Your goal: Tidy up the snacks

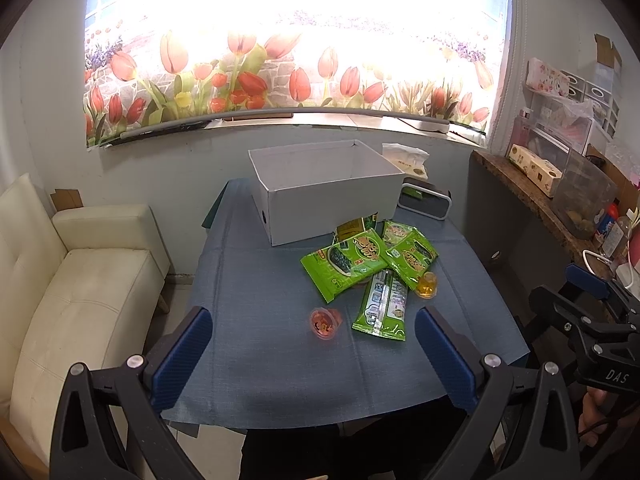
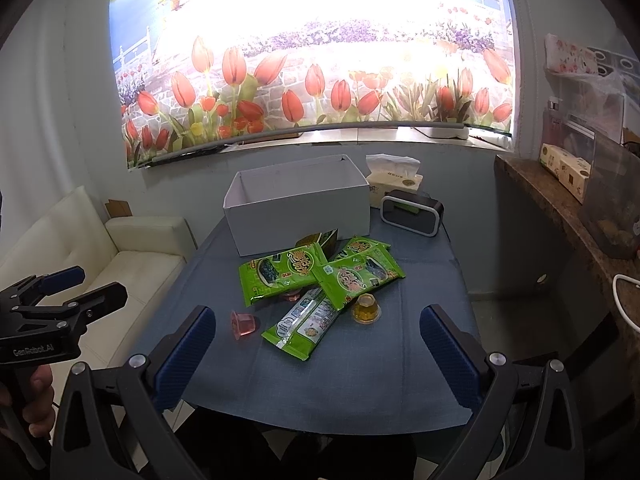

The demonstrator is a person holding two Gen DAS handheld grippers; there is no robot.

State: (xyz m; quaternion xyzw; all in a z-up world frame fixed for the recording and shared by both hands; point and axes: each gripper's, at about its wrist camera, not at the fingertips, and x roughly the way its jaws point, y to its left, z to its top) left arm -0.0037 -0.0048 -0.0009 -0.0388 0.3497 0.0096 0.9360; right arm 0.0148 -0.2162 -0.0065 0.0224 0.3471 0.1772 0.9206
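Above the table's near edge, the left gripper (image 1: 314, 354) and right gripper (image 2: 318, 354) hang spread and empty. Beyond them, green snack packets (image 2: 304, 276) and jelly cups (image 2: 365, 310) lie loose before the white box (image 2: 300, 216). Nothing appears boxed; sorting seems unstarted.

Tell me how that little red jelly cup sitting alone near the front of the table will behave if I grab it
The red jelly cup looks small and likely light, so an open claw should lift it easily. Its glossy, tapered plastic wall may slip between flat pads. It appears to lie tipped, so a push could roll or skid it across the blue tablecloth.
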